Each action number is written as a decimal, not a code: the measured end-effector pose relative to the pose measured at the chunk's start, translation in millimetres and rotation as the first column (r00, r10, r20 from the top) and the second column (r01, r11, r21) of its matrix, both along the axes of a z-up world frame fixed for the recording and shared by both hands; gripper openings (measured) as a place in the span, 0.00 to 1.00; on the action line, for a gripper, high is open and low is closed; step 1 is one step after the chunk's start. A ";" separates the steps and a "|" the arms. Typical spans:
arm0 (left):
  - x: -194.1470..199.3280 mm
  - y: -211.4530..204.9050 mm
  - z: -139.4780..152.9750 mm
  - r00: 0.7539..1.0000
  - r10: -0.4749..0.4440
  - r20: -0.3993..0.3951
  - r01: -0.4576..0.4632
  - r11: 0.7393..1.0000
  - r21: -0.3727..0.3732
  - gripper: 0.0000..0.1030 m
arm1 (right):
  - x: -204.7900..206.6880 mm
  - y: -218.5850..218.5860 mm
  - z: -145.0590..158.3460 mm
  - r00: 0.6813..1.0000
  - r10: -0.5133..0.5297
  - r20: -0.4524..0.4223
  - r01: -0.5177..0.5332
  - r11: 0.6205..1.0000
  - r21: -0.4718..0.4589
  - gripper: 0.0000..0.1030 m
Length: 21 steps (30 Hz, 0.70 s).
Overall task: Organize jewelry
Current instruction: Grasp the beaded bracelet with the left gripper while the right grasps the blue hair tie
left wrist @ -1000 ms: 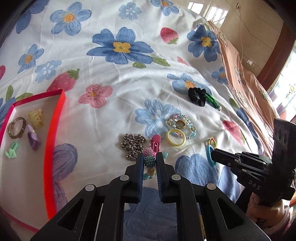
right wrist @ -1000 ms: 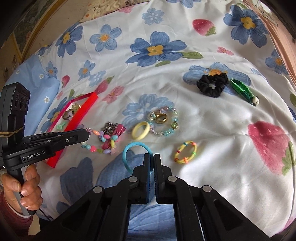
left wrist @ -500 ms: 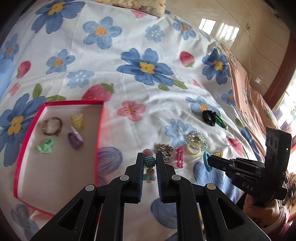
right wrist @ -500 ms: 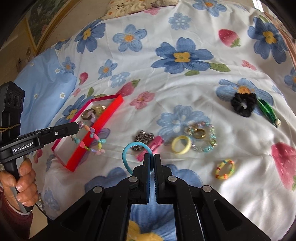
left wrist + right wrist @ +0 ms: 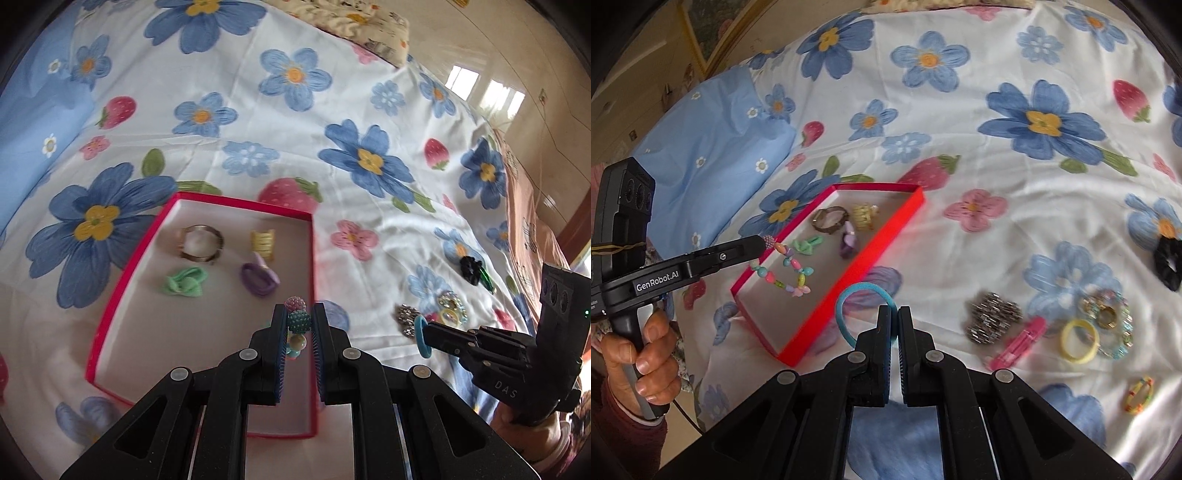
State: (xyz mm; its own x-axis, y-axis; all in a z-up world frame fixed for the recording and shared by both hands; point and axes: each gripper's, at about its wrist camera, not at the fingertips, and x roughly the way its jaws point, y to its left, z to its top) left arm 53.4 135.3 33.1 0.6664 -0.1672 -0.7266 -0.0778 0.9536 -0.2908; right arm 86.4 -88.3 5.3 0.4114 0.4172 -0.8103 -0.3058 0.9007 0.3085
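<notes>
A red-rimmed tray [image 5: 129, 269] [image 5: 901, 218] lies on the flowered bedsheet and holds a metal bangle [image 5: 199, 243], a yellow clip [image 5: 263, 242], a green tie [image 5: 183, 282] and a purple tie [image 5: 258, 279]. My left gripper [image 5: 299, 314] [image 5: 764, 242] is shut on a colourful bead bracelet [image 5: 297, 321] [image 5: 786, 273], which dangles over the tray's near part. My right gripper [image 5: 894, 317] [image 5: 424, 334] is shut on a blue hair tie [image 5: 862, 288] [image 5: 421, 338], hanging just right of the tray's edge.
Loose pieces lie on the sheet to the right: a silver chain [image 5: 991, 317], a pink clip [image 5: 1019, 343], a yellow ring [image 5: 1078, 339], a beaded bracelet [image 5: 1112, 325], a striped ring [image 5: 1139, 395] and a black scrunchie [image 5: 1169, 262]. A blue pillow [image 5: 713, 147] sits left. A person's hands hold both grips.
Both grippers have swung left from the jewelry pile toward the tray. The bead bracelet now hangs over the tray, and the blue hair tie is near its right edge.
</notes>
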 end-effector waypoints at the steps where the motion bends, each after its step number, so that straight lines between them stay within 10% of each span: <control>1: -0.4 4.2 -1.4 1.000 0.010 -0.002 -0.010 1.000 -0.002 0.11 | 2.7 6.7 -0.7 1.000 0.014 0.001 -0.014 1.000 0.002 0.03; 21: 37.5 59.1 -44.8 0.992 0.095 -0.084 -0.100 0.994 -0.047 0.11 | 62.8 113.3 -48.7 0.981 0.187 -0.058 -0.190 0.980 -0.064 0.03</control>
State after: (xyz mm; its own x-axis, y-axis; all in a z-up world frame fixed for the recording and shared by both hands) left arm 90.9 194.4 -11.8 0.6203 -0.1422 -0.7713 -0.1950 0.9246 -0.3273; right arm 149.3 25.0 -43.3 0.2878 0.4262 -0.8576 -0.4577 0.8478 0.2678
